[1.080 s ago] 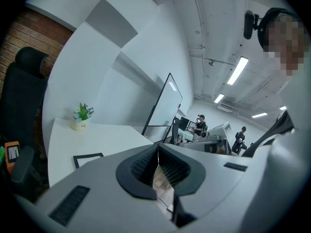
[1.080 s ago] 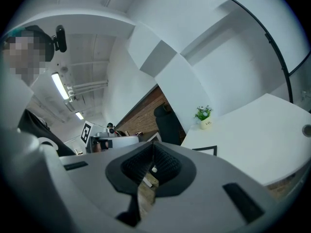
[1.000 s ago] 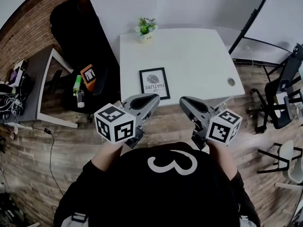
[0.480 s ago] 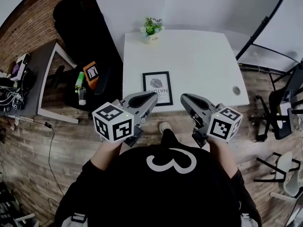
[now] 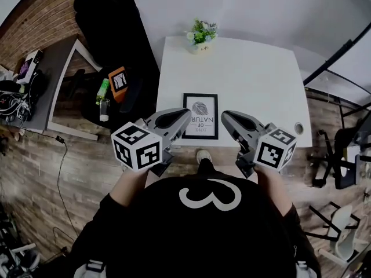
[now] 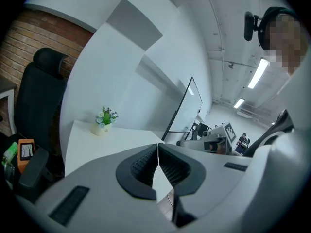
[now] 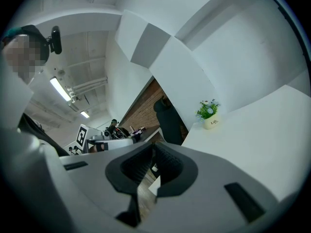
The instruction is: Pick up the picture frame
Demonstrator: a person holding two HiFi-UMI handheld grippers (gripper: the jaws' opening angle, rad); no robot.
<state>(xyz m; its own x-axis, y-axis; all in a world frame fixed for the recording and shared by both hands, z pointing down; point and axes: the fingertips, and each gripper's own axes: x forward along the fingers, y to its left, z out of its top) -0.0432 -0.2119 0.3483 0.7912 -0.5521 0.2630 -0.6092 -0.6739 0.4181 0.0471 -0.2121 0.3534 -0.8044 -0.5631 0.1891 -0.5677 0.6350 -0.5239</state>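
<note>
The picture frame (image 5: 201, 116), black-edged with a white print, lies flat on the white table (image 5: 249, 80) near its front edge. In the head view my left gripper (image 5: 185, 115) hangs just left of the frame at the table's front edge, and my right gripper (image 5: 223, 116) hangs just right of it. Both are shut with nothing between the jaws. The left gripper (image 6: 158, 145) and the right gripper (image 7: 153, 145) each show their tips meeting over the table. The frame is hidden below the jaws in both gripper views.
A small potted plant (image 5: 201, 35) stands at the table's far edge. A cable hole (image 5: 298, 127) sits near the right front corner. A black office chair (image 5: 110, 16), an orange object (image 5: 119, 81) and a grey side table (image 5: 52, 80) stand to the left. Chairs stand on the right.
The person has stepped up to the table. Both grippers have come forward and now flank the frame's near end, still shut.
</note>
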